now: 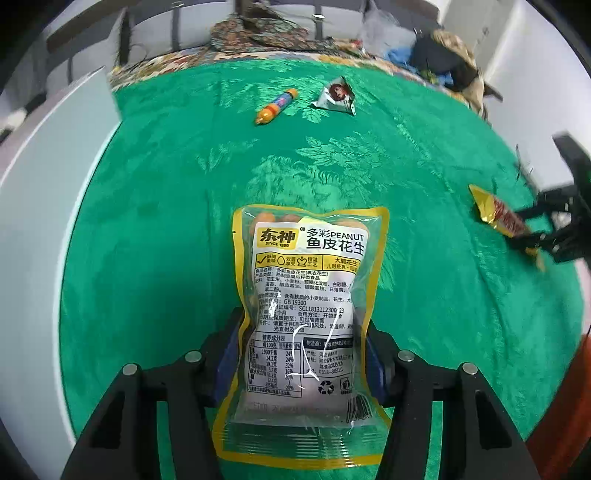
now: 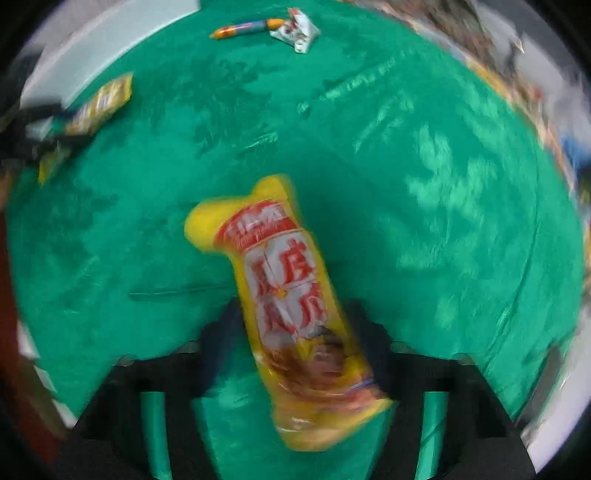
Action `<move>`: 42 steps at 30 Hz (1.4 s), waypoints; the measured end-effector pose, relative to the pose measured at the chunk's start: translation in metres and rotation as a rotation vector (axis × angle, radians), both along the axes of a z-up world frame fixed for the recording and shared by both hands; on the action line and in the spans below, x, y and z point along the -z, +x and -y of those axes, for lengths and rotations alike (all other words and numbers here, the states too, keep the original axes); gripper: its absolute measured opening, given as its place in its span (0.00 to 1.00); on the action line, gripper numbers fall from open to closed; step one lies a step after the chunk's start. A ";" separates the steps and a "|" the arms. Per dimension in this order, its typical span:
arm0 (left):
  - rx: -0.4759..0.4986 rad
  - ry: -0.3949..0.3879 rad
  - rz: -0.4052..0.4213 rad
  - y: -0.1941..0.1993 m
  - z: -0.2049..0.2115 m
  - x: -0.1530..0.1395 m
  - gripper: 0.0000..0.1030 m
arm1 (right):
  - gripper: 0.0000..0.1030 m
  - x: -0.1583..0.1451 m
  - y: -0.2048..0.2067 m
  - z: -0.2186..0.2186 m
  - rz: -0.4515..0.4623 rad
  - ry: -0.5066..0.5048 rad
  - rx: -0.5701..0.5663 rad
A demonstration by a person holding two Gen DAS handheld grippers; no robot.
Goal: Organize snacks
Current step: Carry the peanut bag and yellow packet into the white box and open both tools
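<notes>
both sets of jaws are clamped on snack packets: the left gripper [image 1: 306, 350] holds a clear, yellow-edged peanut packet [image 1: 306, 295] above the green cloth [image 1: 166, 221]; the right gripper [image 2: 295, 350] holds a blurred yellow-and-red packet [image 2: 295, 306]. farther off lie an orange sausage stick [image 1: 276, 106] and, just beside it, a small silver packet [image 1: 336, 96].

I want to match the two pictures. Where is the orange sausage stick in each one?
Left wrist view: orange sausage stick lies top centre, left of the small silver packet.
Right wrist view: sausage stick at the top edge, again left of the packet.
Shared landmark: the silver packet.
</notes>
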State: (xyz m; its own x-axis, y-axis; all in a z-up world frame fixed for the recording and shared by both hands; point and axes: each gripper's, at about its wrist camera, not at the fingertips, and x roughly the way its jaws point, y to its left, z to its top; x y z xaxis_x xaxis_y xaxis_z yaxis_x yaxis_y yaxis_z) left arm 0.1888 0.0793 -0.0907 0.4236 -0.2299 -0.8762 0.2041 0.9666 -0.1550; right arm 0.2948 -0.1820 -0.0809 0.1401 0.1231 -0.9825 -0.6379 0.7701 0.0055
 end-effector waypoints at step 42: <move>-0.689 -0.199 0.400 -0.209 -0.258 -0.129 1.00 | 0.74 0.004 -0.089 -0.184 0.404 0.107 0.240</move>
